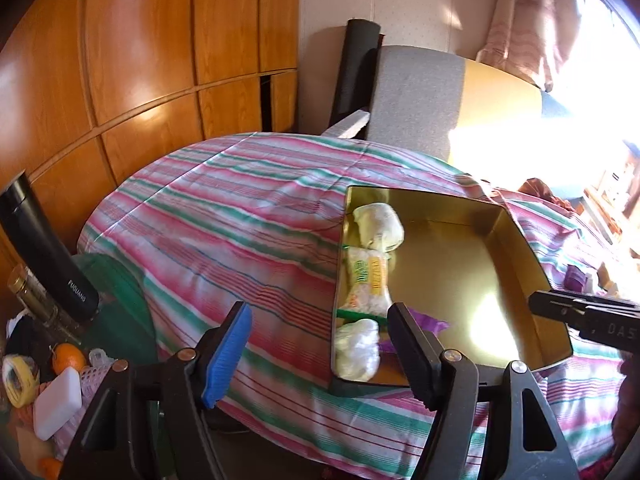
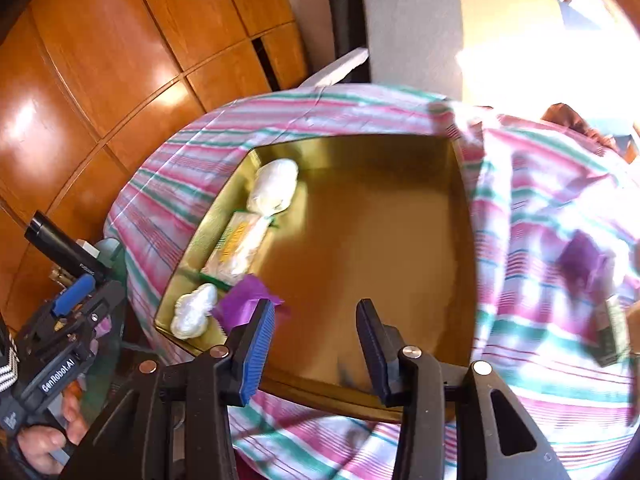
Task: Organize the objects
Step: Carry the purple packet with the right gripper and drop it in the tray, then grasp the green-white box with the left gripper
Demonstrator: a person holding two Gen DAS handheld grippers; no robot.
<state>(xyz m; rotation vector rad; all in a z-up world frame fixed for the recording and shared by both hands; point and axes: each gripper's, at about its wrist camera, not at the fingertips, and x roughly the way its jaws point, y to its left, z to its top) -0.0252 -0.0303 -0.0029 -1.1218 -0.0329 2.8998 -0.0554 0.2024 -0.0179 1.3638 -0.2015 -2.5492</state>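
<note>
A gold tin tray (image 1: 460,272) lies on the striped bedspread (image 1: 240,220). Along its left wall sit three items: a white roll (image 1: 378,226), a yellow-labelled packet (image 1: 368,280) and a white bundle (image 1: 356,350). A purple wrapper (image 2: 244,300) lies in the tray's near left corner, beside the bundle. My left gripper (image 1: 320,312) hangs open over the tray's near left edge, holding nothing. My right gripper (image 2: 316,306) is open above the tray floor (image 2: 380,240), its blue pad (image 2: 258,352) close to the purple wrapper. Another purple item (image 2: 580,260) and a green box (image 2: 612,332) lie on the bedspread to the right.
A black flask (image 1: 44,248), an orange (image 1: 68,356), a white block (image 1: 58,404) and other clutter fill a low table at the left. Wooden wardrobe doors (image 1: 140,60) stand behind. A grey chair back (image 1: 416,96) is beyond the bed. A person's hand (image 2: 44,444) grips the left tool.
</note>
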